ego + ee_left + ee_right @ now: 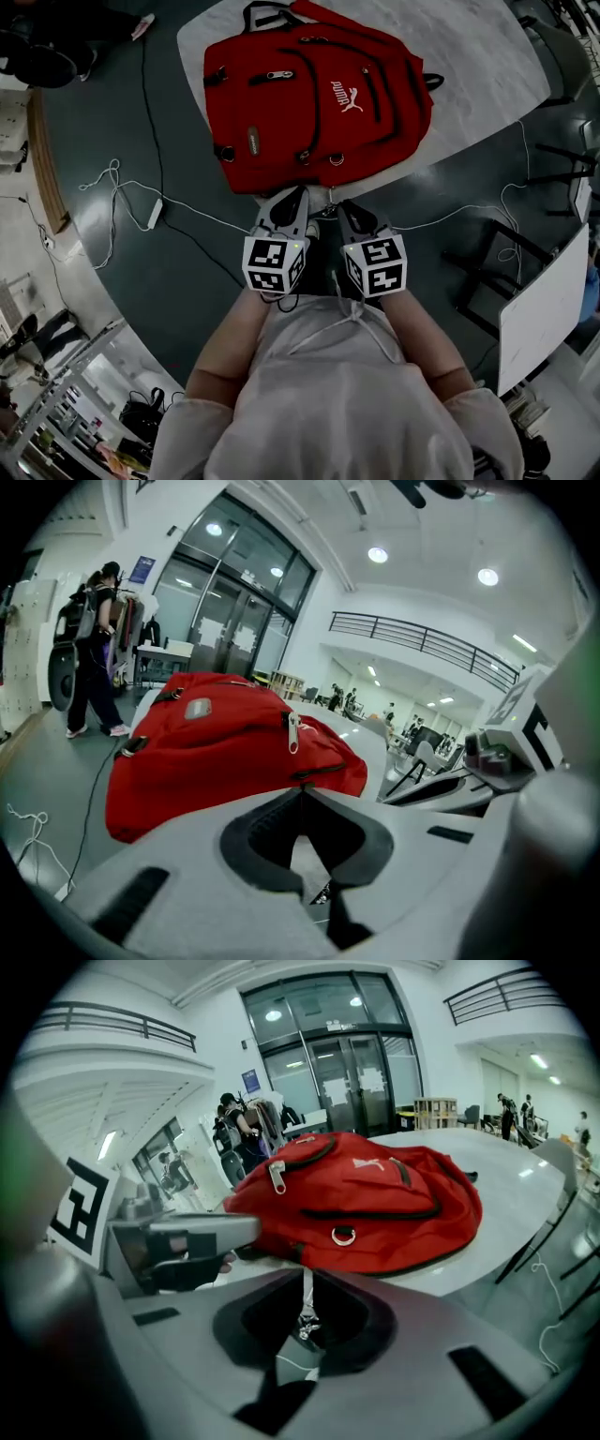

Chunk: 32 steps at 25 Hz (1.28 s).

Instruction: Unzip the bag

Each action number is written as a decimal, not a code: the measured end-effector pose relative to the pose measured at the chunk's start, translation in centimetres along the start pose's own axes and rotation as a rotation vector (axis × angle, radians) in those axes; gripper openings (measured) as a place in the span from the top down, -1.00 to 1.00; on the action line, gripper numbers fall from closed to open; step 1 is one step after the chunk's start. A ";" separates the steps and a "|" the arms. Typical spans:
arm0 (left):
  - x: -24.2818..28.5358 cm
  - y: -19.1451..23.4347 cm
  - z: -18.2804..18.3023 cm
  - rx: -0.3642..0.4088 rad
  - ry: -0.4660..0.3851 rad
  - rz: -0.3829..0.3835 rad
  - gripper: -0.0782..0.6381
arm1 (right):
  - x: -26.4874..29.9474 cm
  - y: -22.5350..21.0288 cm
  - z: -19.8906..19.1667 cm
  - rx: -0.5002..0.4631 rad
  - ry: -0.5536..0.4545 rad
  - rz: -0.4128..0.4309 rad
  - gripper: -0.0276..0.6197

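Note:
A red backpack [309, 94] lies flat on the white table [469, 66], its zips closed. It fills the middle of the left gripper view [216, 752] and the right gripper view [375, 1194]. Metal zip pulls [292, 733] [278, 1176] show on its top, and a metal ring [342, 1235] on its near side. My left gripper [298, 195] [302, 789] and right gripper [343, 206] [307, 1272] hover side by side at the table's near edge, short of the bag. Both are shut and touch nothing. A thin pale cord with a metal end [305, 1321] dangles in the hollow behind the right jaws.
Pale cables and a power adapter [155, 214] lie on the dark floor left of the table. Dark chairs [553, 159] and a white board [544, 309] stand at the right. A person with a backpack [94, 649] stands far off by glass doors.

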State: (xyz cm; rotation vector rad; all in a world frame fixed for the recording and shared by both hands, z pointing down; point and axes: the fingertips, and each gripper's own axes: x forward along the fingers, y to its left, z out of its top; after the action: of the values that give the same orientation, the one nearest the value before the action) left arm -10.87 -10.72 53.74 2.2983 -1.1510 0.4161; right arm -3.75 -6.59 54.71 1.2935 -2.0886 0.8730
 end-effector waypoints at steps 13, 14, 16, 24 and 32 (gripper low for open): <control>4.6 2.5 -3.1 -0.075 0.175 -0.036 0.72 | 6.0 0.2 -2.8 0.080 0.186 -0.025 0.65; 4.7 2.6 -3.3 -0.076 0.182 -0.036 0.72 | 6.3 0.1 -3.0 0.075 0.200 -0.037 0.65; 5.0 2.7 -3.7 -0.077 0.195 -0.038 0.72 | 6.6 -0.4 -3.4 0.056 0.220 -0.077 0.65; 5.3 2.8 -4.5 -0.021 0.266 -0.054 0.73 | 6.4 -1.2 -3.6 0.061 0.240 -0.106 0.82; 5.6 2.9 -4.9 -0.005 0.303 -0.034 0.73 | 6.4 -1.3 -3.6 -0.024 0.237 -0.039 0.82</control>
State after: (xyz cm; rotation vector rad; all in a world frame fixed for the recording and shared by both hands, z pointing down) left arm -10.15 -12.89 61.38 2.1543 -0.9598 0.7193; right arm -4.79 -7.97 61.95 1.1537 -1.8785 0.9327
